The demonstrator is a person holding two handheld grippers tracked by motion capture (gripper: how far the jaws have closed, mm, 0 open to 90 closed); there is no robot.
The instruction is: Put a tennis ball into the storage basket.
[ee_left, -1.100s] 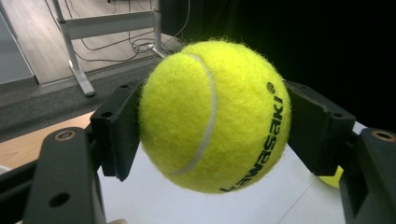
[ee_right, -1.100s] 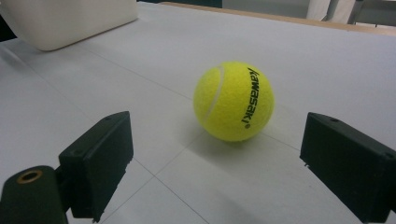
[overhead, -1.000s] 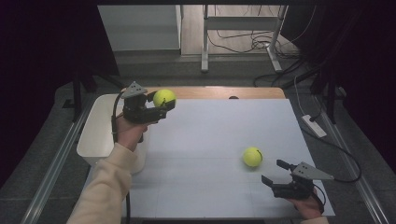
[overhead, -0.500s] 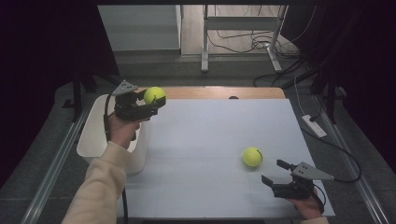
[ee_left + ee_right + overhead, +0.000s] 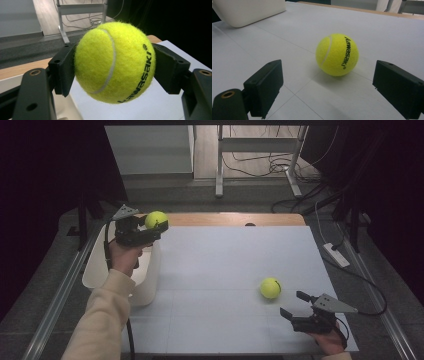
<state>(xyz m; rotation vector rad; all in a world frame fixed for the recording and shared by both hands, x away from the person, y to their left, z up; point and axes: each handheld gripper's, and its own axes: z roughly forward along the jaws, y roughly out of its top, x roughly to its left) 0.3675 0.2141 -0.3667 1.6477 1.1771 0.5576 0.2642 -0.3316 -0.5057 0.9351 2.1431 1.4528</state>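
While one yellow tennis ball (image 5: 156,219) is pinched between the jaws of the left gripper (image 5: 150,229), it hangs in the air at about ten o'clock on the counter (image 5: 235,270), right over the near rim of a white bin (image 5: 145,285) that stands at the counter's left edge. My guess is that the balls are meant to go into that bin, so this one looks close to being dropped in but is not in yet. I cannot see whether anything lies inside the bin. A second tennis ball (image 5: 270,288) sits on the white counter at about four o'clock, touched by nothing. The right gripper (image 5: 295,305) rests just beside it with its jaws spread wide and pointed at it, so that ball is left to pick up. Both balls have the word "Kawasaki" printed on them in black letters, and the held one shows a small ® mark next to it.
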